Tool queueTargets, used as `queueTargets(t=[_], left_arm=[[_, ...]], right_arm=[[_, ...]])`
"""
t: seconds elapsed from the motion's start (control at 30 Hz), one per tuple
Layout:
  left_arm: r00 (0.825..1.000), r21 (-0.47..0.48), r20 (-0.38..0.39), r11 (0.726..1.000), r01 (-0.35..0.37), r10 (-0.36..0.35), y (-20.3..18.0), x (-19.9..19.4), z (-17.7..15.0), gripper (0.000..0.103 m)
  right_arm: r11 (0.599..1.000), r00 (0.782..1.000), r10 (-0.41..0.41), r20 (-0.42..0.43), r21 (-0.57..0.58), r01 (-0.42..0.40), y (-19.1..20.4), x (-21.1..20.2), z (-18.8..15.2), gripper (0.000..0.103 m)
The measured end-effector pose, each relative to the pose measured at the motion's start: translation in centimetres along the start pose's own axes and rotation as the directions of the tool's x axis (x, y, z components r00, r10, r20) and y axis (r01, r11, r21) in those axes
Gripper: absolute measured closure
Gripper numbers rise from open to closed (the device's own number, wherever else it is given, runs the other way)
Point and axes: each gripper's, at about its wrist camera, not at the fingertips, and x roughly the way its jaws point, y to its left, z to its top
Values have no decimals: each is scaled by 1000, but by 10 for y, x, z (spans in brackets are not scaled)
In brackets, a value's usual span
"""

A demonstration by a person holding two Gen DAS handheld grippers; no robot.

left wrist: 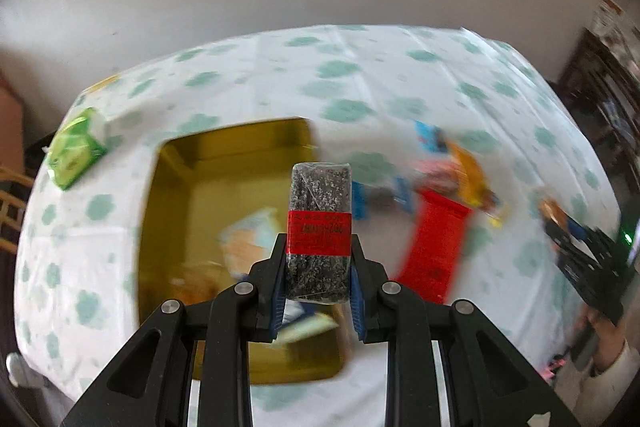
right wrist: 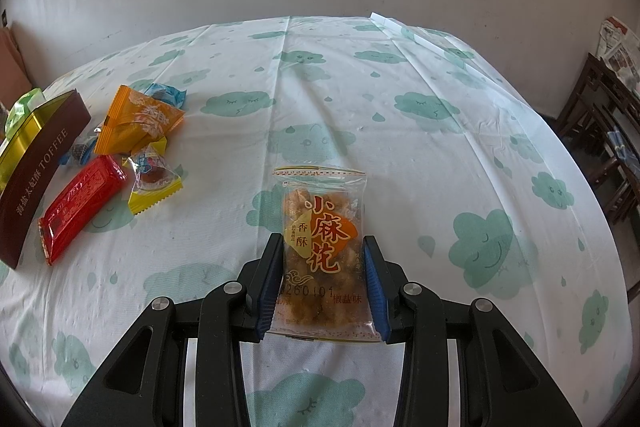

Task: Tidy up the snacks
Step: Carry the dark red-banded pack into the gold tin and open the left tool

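Gold tin walls fill my left view: the open toffee tin [left wrist: 176, 195] sits on the cloud-print tablecloth [left wrist: 360, 83], with a few wrappers already lying blurred on its floor. My left gripper [left wrist: 319, 255] is clamped on a black sesame bar [left wrist: 320, 227] with a red band, held upright above the tin's right-hand portion, so I judge a drop into the tin comes next. My right gripper [right wrist: 324, 267] pinches a clear packet of fried dough twists [right wrist: 323, 227] by its long edges, above bare cloth and well apart from the tin's brown side [right wrist: 36, 183]. Beside that side lie the snacks still to sort: a red bar [right wrist: 80, 203], an orange packet [right wrist: 138, 123], a yellow-edged candy [right wrist: 154, 179] and a blue-wrapped one [right wrist: 166, 95]. My worry is the left view's motion blur: releasing while the hand swings could bounce the sesame bar off the tin's rim onto the cloth. The dough-twist packet is slick film, so it may slip or its brittle contents crack if I squeeze harder.
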Motion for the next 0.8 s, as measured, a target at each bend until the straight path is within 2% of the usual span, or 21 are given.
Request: queueTargets(t=[0.23,0.37,0.8], left_arm=[[995,-63,-20,993,-100,98,66,23,13,80],[992,-74,-58,991,-113,109,88,46,17,80],[982,-65,-158,991,-114,102,103,106,11,80]], right_arm=[[1000,1000,0,0,-1,0,0,0,0,63],[1000,1000,-1,0,-1,1,0,0,0,63],[1000,1000,-2,0,-2,2,1,0,-1,63]])
